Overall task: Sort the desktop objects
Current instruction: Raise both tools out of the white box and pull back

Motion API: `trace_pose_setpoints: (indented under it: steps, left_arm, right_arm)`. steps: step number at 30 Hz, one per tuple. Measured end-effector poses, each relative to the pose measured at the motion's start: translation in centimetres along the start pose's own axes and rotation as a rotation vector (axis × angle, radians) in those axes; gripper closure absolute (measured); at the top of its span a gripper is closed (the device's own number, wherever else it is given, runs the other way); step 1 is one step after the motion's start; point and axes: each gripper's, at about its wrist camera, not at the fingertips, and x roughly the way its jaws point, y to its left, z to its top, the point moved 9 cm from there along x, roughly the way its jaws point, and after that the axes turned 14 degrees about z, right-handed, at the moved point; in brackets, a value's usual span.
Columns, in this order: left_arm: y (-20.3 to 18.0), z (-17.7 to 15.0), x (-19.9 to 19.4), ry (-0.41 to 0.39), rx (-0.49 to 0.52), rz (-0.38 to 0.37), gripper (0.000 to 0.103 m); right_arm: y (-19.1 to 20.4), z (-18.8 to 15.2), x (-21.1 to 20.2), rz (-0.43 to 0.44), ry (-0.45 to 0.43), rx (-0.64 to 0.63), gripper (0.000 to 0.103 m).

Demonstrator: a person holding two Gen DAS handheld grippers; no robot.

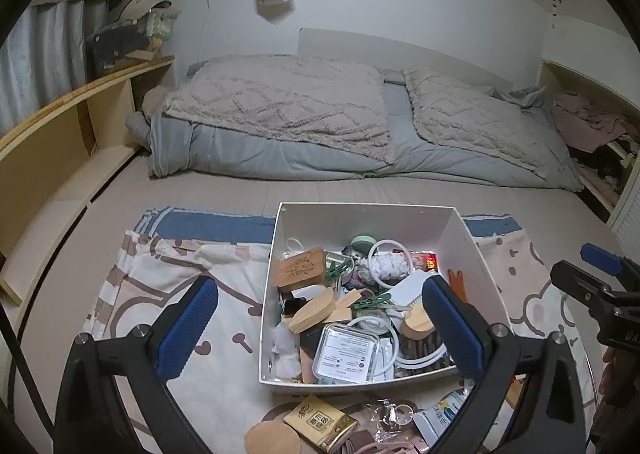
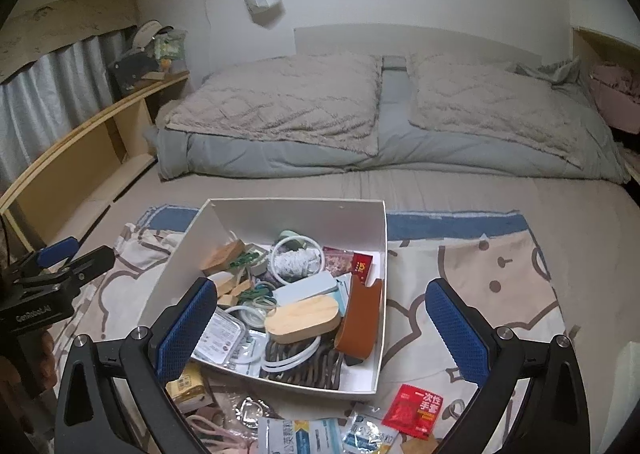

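A white open box point(image 1: 478, 254) point(image 2: 176, 266) sits on a patterned cloth on the bed, crammed with small items: wooden blocks, white rings, a clear plastic case point(image 1: 347, 354), a brown leather piece point(image 2: 360, 322). My left gripper point(image 1: 320, 330) hovers open over the box's near half, nothing between its fingers. My right gripper point(image 2: 320, 330) is open too, above the box's near right corner, and it shows at the right edge of the left wrist view point(image 1: 600, 278). Loose things lie in front of the box: a gold packet point(image 1: 322, 424), a round wooden coaster point(image 1: 272, 440), a red sachet point(image 2: 414, 406), blue-white sachets point(image 2: 296, 436).
The patterned cloth point(image 1: 168, 286) covers the near part of the mattress. Two folded quilts point(image 1: 280, 106) lie at the far end by the headboard. A wooden shelf point(image 1: 60, 134) runs along the left side. A hand point(image 2: 36, 358) holds the left gripper's handle.
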Motion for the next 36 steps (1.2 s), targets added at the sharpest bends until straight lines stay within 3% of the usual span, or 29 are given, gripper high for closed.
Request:
trace_pose_setpoints:
  steps: [18, 28, 36]
  left_arm:
    - [2.9, 0.2, -8.5, -0.157, 0.026, -0.051, 0.000]
    - [3.1, -2.3, -10.6, -0.206, 0.048, -0.098, 0.000]
    - [3.3, -4.2, -12.0, -0.243, 0.027, -0.145, 0.000]
  right_arm:
    - [3.4, -0.2, -6.3, 0.036, -0.103, -0.086, 0.000]
    - [3.9, -3.3, -9.0, 0.046, -0.117, -0.134, 0.000]
    - [2.8, -5.9, -10.5, 0.032, -0.154, -0.103, 0.000]
